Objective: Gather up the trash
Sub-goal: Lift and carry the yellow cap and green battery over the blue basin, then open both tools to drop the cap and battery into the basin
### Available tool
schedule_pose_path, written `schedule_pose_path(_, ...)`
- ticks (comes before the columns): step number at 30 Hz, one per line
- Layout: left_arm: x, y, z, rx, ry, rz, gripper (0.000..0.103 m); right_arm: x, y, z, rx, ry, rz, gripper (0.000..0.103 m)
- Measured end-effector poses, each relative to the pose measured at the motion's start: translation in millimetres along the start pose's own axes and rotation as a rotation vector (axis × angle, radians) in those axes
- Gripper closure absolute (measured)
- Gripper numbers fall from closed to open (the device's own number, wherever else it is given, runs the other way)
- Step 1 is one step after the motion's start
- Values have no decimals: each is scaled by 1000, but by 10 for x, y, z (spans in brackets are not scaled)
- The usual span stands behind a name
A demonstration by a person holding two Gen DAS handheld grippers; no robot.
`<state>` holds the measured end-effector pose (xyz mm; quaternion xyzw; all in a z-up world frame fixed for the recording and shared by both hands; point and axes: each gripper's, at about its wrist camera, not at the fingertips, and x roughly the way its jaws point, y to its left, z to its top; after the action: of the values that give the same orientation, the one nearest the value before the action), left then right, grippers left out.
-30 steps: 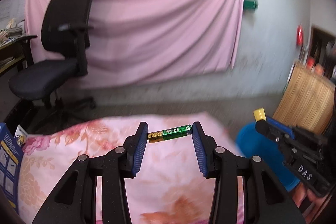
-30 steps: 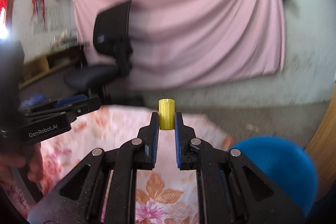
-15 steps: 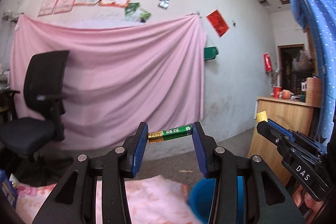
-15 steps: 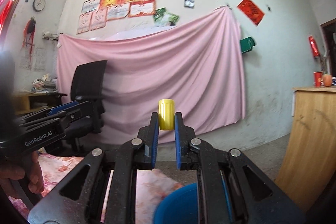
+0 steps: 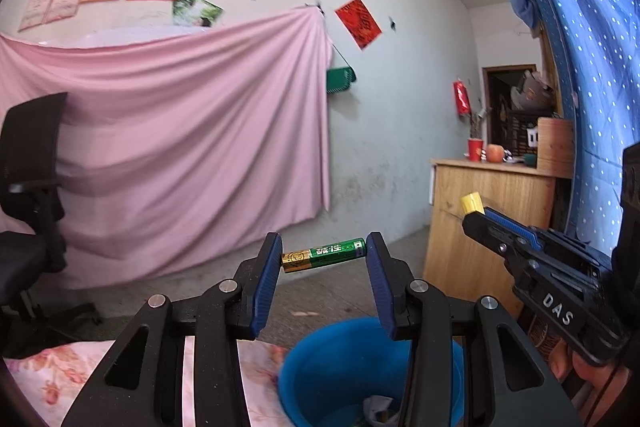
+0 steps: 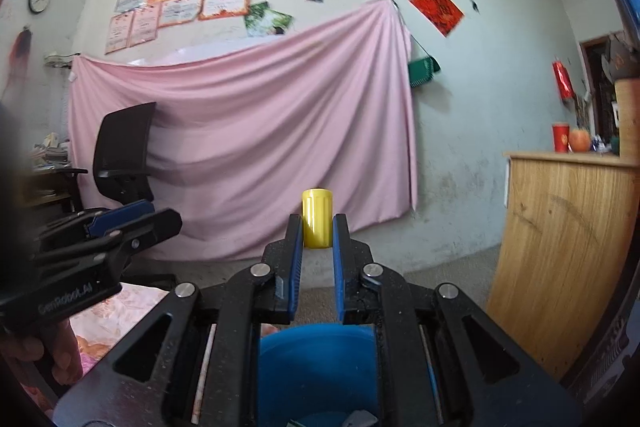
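Above the blue bucket [image 5: 320,367], my left gripper [image 5: 323,255] clamps a green-and-gold AA battery [image 5: 324,255] end to end between its 2 fingertips, lying crosswise. My right gripper [image 6: 317,233], also above the bucket, pinches a small yellow cylinder [image 6: 317,217] upright between its blue pads. Crumpled scraps lie inside the bucket, which sits just beside the floral-covered table [image 5: 60,375].

Left hand-held gripper [image 5: 323,259] clamps a green-and-gold battery [image 5: 323,255] crosswise — right hand-held gripper [image 6: 317,233] pinches a small yellow cylinder [image 6: 317,217] upright.
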<state>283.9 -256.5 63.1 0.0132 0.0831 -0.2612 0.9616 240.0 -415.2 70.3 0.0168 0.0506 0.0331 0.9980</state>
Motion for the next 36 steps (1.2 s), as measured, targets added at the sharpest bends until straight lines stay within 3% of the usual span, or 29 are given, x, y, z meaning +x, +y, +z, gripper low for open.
schedule_pose_path(13,468,-78,-251,-34,256,-44,66,418,-302,-339,104,268,-9,66)
schedule_pose_path(24,914,11,-474,-150,532,-71,66,716,-492,-670,177,480,-2,66)
schedule_pose_path(36,1077,-46,-574,-158,632,-74,65,836,-549,-818,191,583,-2,65)
